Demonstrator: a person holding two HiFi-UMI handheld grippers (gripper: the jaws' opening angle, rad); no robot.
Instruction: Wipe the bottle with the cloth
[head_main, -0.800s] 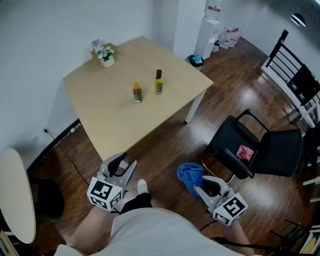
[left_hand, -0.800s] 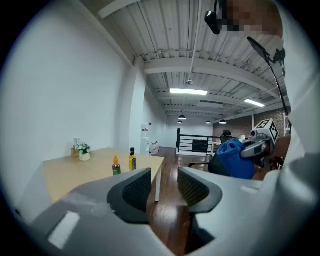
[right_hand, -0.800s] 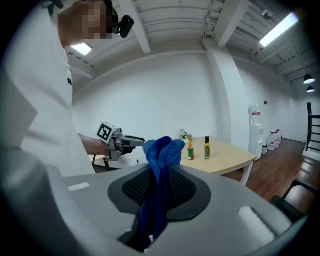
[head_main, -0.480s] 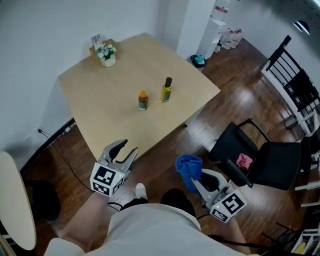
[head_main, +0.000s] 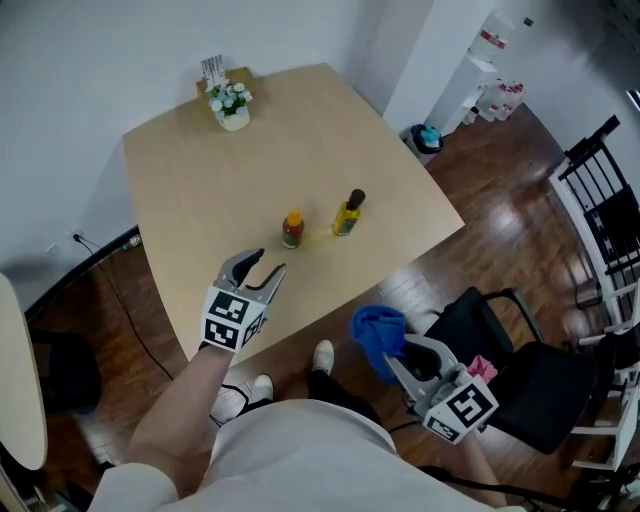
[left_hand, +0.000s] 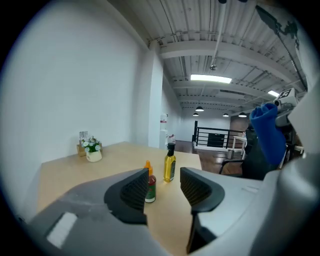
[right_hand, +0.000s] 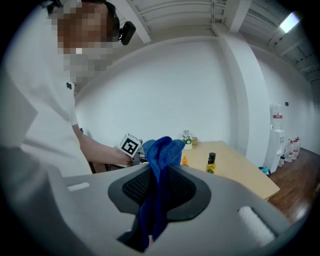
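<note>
Out over the near edge of the table (head_main: 190, 180) with the left gripper (head_main: 262, 266), jaws apart, nothing between them yet. Dead ahead and a touch to the right, two candidates, both upright, long axes vertical, about midway along the near edge and a little in from it. Nearer: the small red bottle (head_main: 292, 230) with the orange cap. Just beyond it to the right: the yellow oil bottle (head_main: 348, 214) with the dark cap. Close together, not touching. No telling which of the two to wipe. Along the left jaws, small bottle tucked by the left jaw, oil bottle showing in the gap, farther off.

On the other side, right gripper (head_main: 398, 360) clamped on the blue cloth (head_main: 378, 332), cloth bunched up above the jaws. Off the table altogether, out past the near edge, low over the floor. Left plainly nearer, then. Looks like a job for the left to steady a bottle by its body and the right to bring the cloth in.

Against a moment ago: left gripper then short of the table, over the floor, now across the near edge with the bottles far closer. Cloth grip unchanged, right gripper in much the same low spot. Flower pot (head_main: 233, 105) unmoved by the far edge.
</note>
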